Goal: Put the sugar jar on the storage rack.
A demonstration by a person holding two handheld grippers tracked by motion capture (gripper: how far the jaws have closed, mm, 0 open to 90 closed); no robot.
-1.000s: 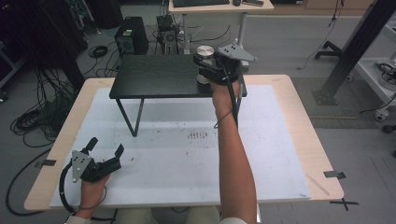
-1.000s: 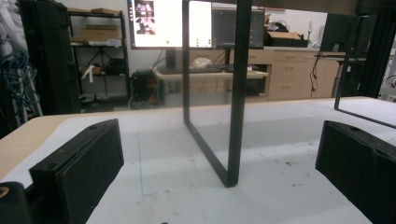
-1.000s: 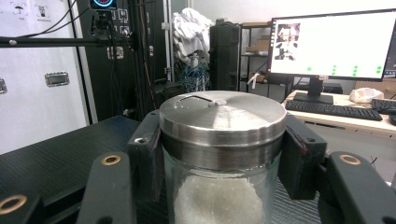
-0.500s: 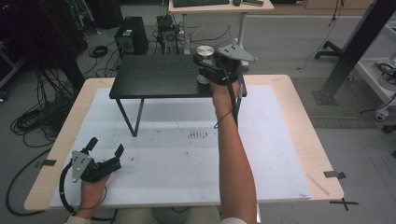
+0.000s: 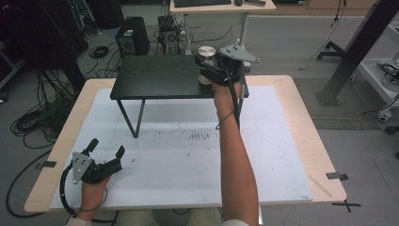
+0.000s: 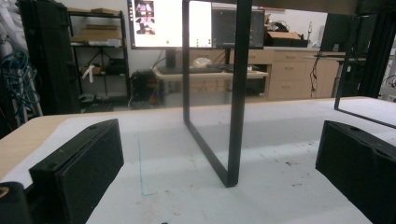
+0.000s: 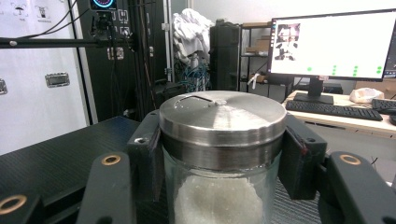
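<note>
A glass jar (image 7: pixel 219 186) with a round metal lid (image 5: pixel 206 52) and white grains inside stands on the right end of a small black table (image 5: pixel 155 77). My right gripper (image 5: pixel 211 70) is shut on the jar, its black pads (image 7: pixel 144 158) pressing both sides just under the lid. My left gripper (image 5: pixel 106 151) rests low on the white mat near the front left corner, jaws wide open with nothing between them. In the left gripper view its fingers (image 6: pixel 79 168) frame the black table's leg (image 6: pixel 236 116).
The black table stands on a white mat (image 5: pixel 282 141) that covers a wooden tabletop (image 5: pixel 320 155). Beyond the far edge are a desk with a monitor (image 7: pixel 336 44) and keyboard (image 7: pixel 334 109), computer boxes (image 5: pixel 131 40) and cables on the floor.
</note>
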